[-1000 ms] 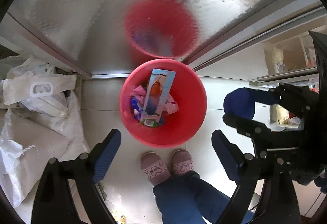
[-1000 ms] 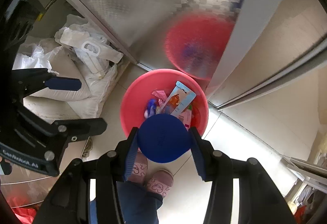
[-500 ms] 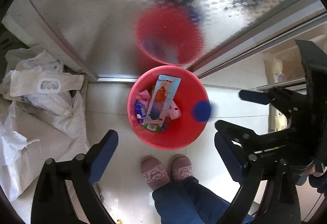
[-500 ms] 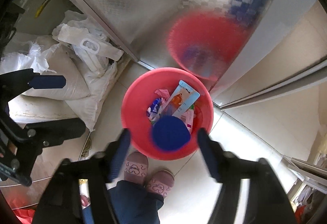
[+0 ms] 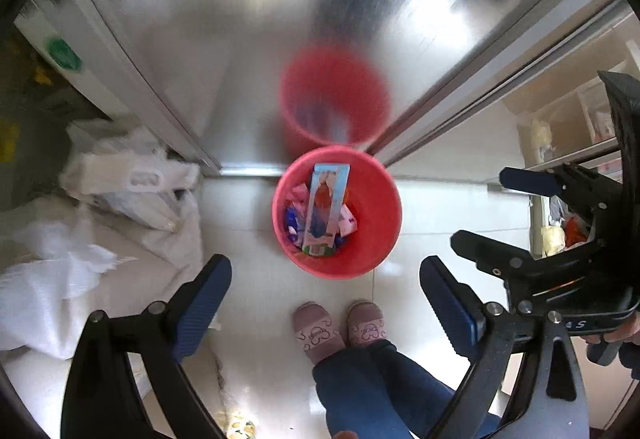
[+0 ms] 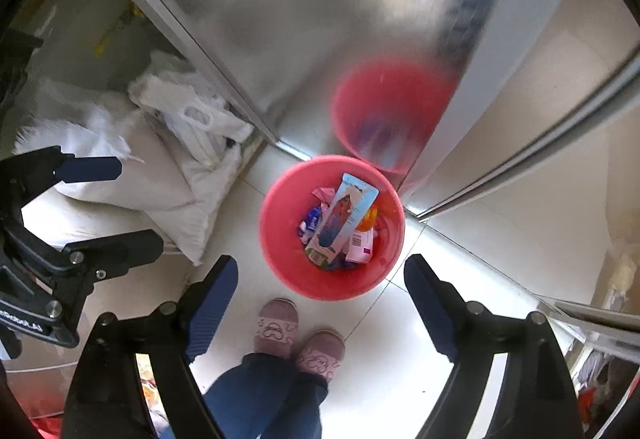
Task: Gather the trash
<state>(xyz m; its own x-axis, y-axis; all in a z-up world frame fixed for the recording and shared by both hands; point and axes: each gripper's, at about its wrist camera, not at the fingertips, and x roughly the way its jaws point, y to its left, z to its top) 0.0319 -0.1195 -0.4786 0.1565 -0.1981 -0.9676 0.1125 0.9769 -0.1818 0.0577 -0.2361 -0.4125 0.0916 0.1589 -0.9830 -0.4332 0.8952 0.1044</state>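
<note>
A red bucket stands on the pale tiled floor far below both grippers. It holds a light-blue carton lying on several small wrappers. My left gripper hangs open high above the bucket's near rim, with nothing between its fingers. My right gripper is also well above the bucket; its jaws are opening and are empty. Each gripper shows at the side of the other's view, the right gripper and the left gripper. I cannot make out a blue round piece among the trash.
White sacks and plastic bags are piled left of the bucket. A shiny metal door behind it mirrors the bucket. A person's slippers and blue trouser legs stand just in front. Shelves are at the right.
The right gripper opened and let go of a blue round piece, which fell toward the bucket and is gone from view. Both grippers rose, so the bucket looks smaller.
</note>
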